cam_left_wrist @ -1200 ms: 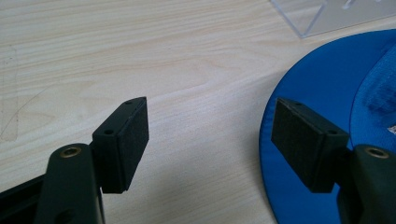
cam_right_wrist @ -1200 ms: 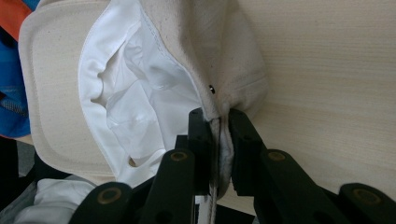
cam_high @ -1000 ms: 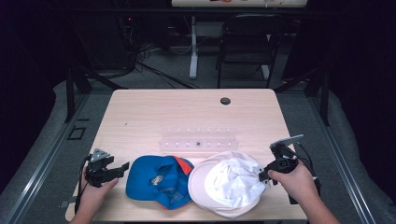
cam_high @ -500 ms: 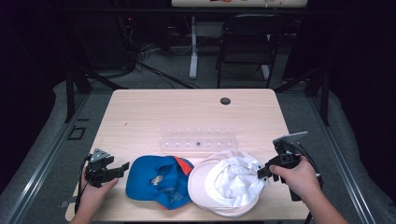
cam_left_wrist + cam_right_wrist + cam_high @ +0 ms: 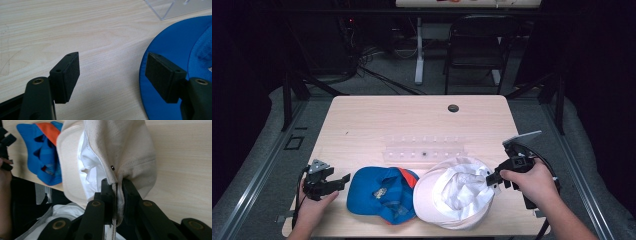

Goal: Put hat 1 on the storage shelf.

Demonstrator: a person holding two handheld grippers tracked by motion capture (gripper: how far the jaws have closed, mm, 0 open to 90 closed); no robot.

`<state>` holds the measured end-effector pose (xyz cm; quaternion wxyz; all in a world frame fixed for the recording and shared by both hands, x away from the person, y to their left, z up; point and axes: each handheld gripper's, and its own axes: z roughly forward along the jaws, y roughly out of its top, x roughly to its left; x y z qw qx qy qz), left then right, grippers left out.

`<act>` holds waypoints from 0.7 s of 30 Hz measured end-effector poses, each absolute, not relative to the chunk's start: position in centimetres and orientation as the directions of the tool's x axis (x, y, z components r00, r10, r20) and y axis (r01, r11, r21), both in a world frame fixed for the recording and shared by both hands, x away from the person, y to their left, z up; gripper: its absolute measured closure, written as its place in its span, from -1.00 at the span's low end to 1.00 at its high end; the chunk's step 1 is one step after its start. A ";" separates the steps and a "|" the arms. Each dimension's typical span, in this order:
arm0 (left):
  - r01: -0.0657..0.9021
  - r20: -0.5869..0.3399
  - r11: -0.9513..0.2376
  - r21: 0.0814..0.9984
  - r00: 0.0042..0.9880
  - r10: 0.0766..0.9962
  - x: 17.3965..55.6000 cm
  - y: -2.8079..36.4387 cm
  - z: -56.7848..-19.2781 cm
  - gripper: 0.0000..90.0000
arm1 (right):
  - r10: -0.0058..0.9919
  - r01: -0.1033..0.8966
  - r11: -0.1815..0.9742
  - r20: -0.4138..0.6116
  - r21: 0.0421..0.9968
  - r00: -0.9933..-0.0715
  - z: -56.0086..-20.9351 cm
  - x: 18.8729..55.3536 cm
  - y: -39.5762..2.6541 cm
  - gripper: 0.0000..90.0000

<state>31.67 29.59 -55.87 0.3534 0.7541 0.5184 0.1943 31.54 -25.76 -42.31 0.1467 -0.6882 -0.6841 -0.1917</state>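
Note:
A white cap (image 5: 454,197) lies upside down near the table's front edge, its right rim lifted. My right gripper (image 5: 491,178) is shut on that rim; in the right gripper view the cream fabric (image 5: 122,152) is pinched between the two jaws of that gripper (image 5: 116,185). A blue cap (image 5: 379,192) with an orange panel lies just left of the white one. My left gripper (image 5: 343,179) hovers at the blue cap's left edge. Its jaws stand open in the left gripper view, one pad over bare wood and the other over the blue brim (image 5: 170,45), with nothing between them (image 5: 113,71).
A clear plastic rack (image 5: 424,149) lies flat across the middle of the wooden table (image 5: 412,117). A dark round hole (image 5: 453,108) sits near the far edge. A black chair (image 5: 477,45) and cables stand on the floor beyond.
My right gripper has risen with the white cap's rim in it, pulling that side of the cap up off the table. The left gripper has stayed put.

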 end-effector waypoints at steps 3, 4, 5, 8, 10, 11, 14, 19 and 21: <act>0.643 -0.075 -0.211 0.736 0.388 0.919 31.7 29.6 -55.9 -0.37 | 0.864 0.998 -0.013 0.503 0.060 -0.019 -40.9 31.5 -25.6 0.81; 0.643 -0.075 -0.211 0.736 0.388 0.919 31.7 29.6 -55.9 -0.37 | 0.864 0.998 -0.013 0.503 0.060 -0.019 -40.9 31.5 -25.6 0.81; 0.643 -0.075 -0.211 0.736 0.388 0.919 31.7 29.6 -55.9 -0.37 | 0.856 0.998 -0.012 0.516 0.062 -0.022 -40.6 31.5 -25.6 0.81; 0.642 -0.075 -0.211 0.737 0.388 0.919 31.7 29.6 -55.9 -0.37 | 0.828 0.998 -0.024 0.561 0.063 -0.016 -39.7 31.4 -25.3 0.81; 0.642 -0.074 -0.211 0.737 0.388 0.919 31.7 29.6 -55.9 -0.37 | 0.817 0.998 -0.028 0.577 0.053 -0.008 -39.3 31.4 -25.2 0.81; 0.642 -0.074 -0.211 0.737 0.388 0.919 31.7 29.6 -55.9 -0.37 | 0.817 0.998 -0.028 0.577 0.053 -0.008 -39.3 31.4 -25.2 0.81; 0.643 -0.075 -0.210 0.737 0.387 0.919 31.7 29.6 -55.9 -0.37 | 0.780 0.999 -0.023 0.626 0.043 -0.009 -38.5 31.4 -25.0 0.81; 0.646 -0.075 -0.212 0.733 0.386 0.919 31.7 29.7 -55.8 -0.37 | 0.720 0.999 -0.019 0.693 0.049 -0.021 -38.0 31.5 -24.8 0.81; 0.642 -0.076 -0.209 0.738 0.386 0.919 31.6 29.7 -55.8 -0.37 | 0.697 0.998 -0.024 0.717 0.050 -0.020 -37.7 31.5 -24.7 0.81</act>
